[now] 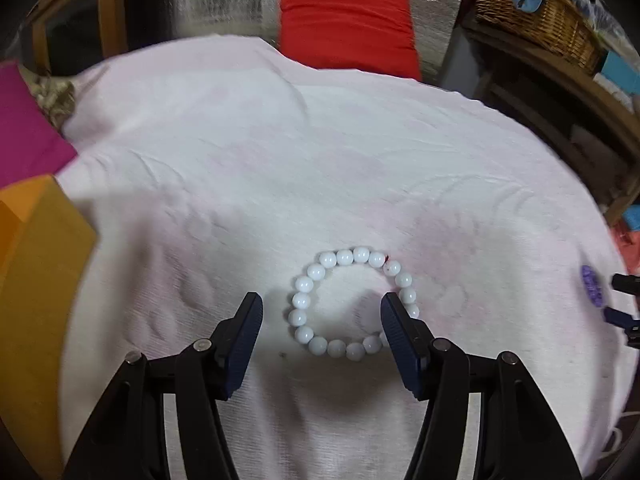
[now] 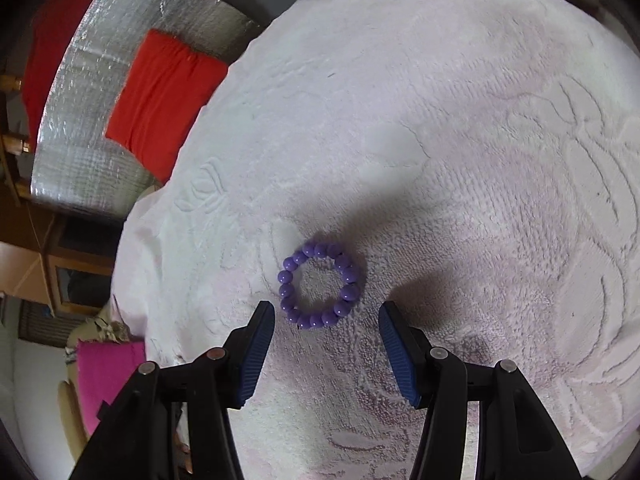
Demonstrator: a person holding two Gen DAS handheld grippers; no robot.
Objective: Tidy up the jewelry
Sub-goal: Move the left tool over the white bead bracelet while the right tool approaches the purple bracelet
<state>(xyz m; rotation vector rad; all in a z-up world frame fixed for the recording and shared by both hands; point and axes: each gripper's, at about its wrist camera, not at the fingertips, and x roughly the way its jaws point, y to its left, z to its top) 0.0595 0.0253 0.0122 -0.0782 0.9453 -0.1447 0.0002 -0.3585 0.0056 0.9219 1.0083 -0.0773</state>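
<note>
Left gripper, jaws spread, straddles the white bracelet on the towel; right gripper, also spread, nears the purple bracelet. Next: lower, pinch beads.

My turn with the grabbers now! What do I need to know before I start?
Left gripper: jaws open, holding nothing, low over the white bead bracelet; one finger overlaps its ring.
Right gripper: jaws open, holding nothing, just short of the purple bead bracelet.
Both bracelets lie flat on the pale towel, apart from each other.
Done: nothing picked up.
Left: grab each bracelet and put it away.
</note>
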